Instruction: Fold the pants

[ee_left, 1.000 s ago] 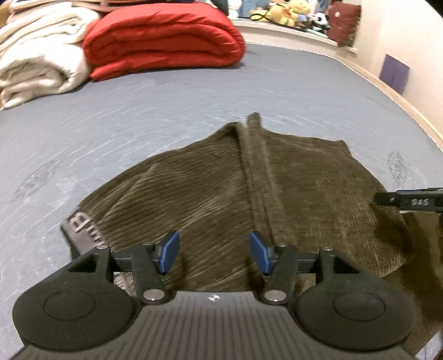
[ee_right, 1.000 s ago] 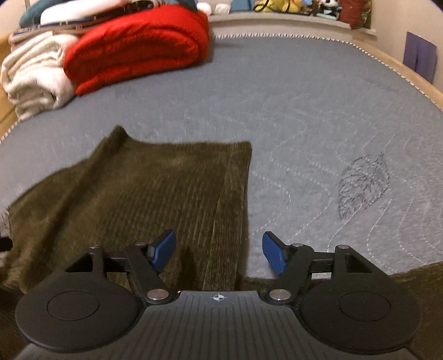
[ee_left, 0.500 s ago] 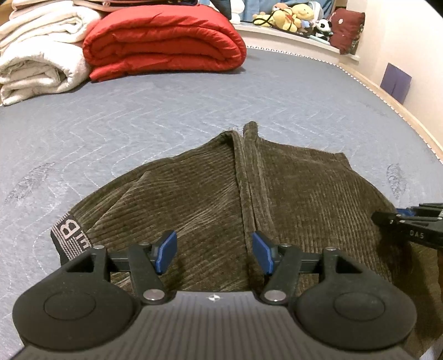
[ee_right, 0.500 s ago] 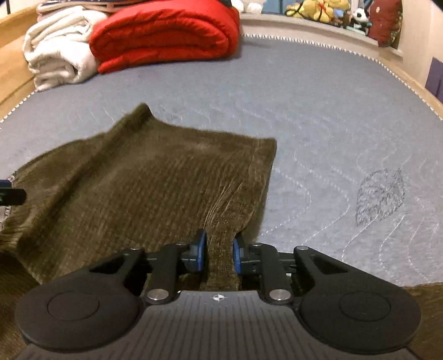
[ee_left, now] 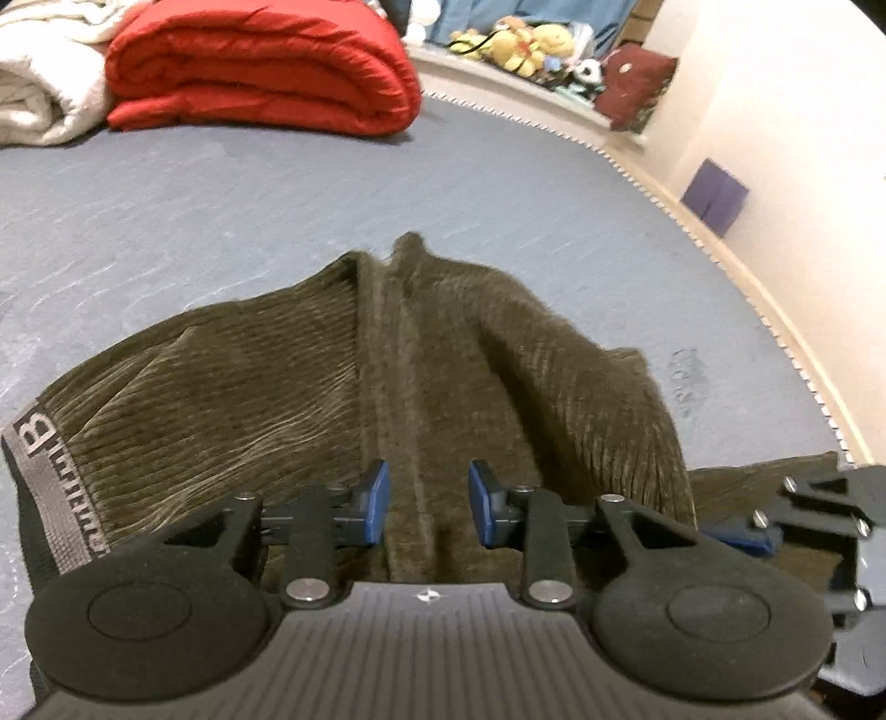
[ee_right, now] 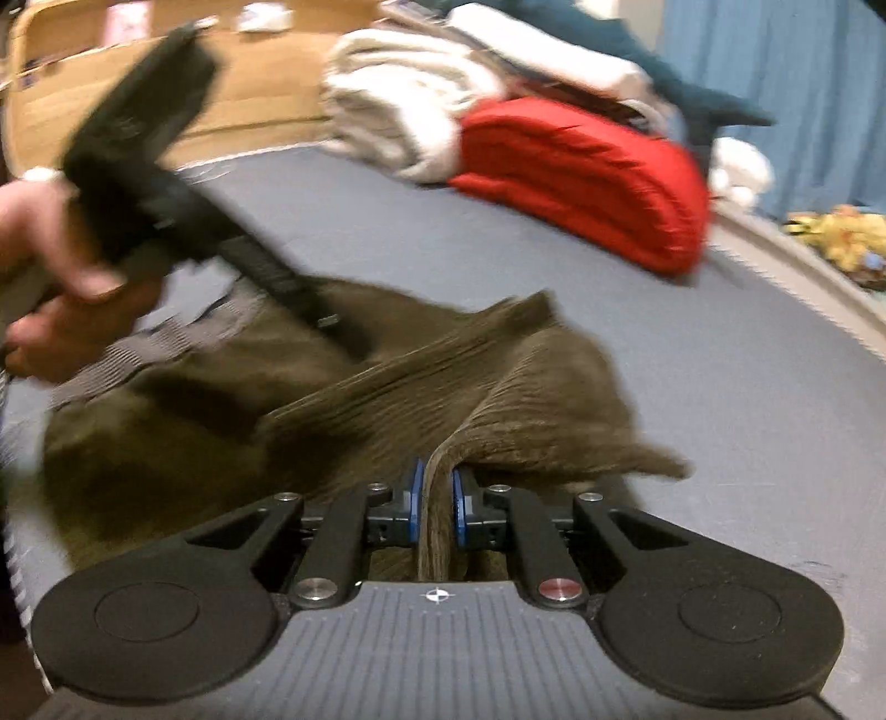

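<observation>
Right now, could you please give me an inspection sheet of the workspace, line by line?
Surface: grey quilted mattress, bare around the garment.
Job's things: brown corduroy pants lying rumpled, grey lettered waistband at the left edge.
Clutter: folded red quilt and white blanket at the far end; plush toys on the ledge.
Grippers: left tongs closing over the centre seam, pads not yet pressing; right tongs pinching a raised fold of the pants.
Cables: nothing seen.
Surroundings: pale wall, blue curtain, person's hand on the left handle.
</observation>
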The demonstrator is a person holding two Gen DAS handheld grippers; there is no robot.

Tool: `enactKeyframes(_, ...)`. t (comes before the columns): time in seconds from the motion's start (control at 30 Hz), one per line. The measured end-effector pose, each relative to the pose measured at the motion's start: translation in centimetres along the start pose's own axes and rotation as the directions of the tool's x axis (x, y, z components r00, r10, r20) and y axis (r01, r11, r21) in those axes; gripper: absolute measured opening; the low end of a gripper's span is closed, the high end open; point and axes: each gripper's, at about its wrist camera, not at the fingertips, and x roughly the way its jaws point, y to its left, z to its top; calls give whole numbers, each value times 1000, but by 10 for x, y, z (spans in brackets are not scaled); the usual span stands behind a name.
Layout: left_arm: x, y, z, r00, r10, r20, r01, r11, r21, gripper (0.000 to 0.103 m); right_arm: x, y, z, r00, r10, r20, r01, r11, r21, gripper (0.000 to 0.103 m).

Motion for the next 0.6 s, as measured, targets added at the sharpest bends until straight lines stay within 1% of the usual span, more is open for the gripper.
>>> enactKeyframes(0.07,5,2,0,999,34,-19,-34,999,-4,35,2,-2,-3,1000,-10,-17,10,1000,-3,12)
enactKeyframes(0.1,5,5,0,999,39,-21,-39,999,-8,36,3,-6,-3,1000,-17,-25,17,1000,12,13)
enactKeyframes(0.13,5,6,0,999,40,-21,-40,999,-8,36,5,-11,-2,999,-23,-32,24,999,31,16)
enactKeyframes(0.17,5,5,-1,999,43,-20,-43,999,-3,36,7,-16,-2,999,-33,-31,35,998,50,17)
enactKeyframes(0.23,5,5,-1,999,45,-16,-45,999,7,36,11,-24,-2,999,-46,-28,49,994,93,17)
enactKeyframes(0.33,6,2,-1,999,46,-14,-46,999,21,39,21,-30,-2,999,-44,-25,47,989,139,18)
enactKeyframes(0.43,6,0,-3,999,53,-10,-52,998,38,40,24,-31,0,998,-52,-21,55,988,147,18)
enactKeyframes(0.6,6,3,-2,999,47,-6,-47,998,38,40,21,-36,5,997,-77,3,75,983,165,19)
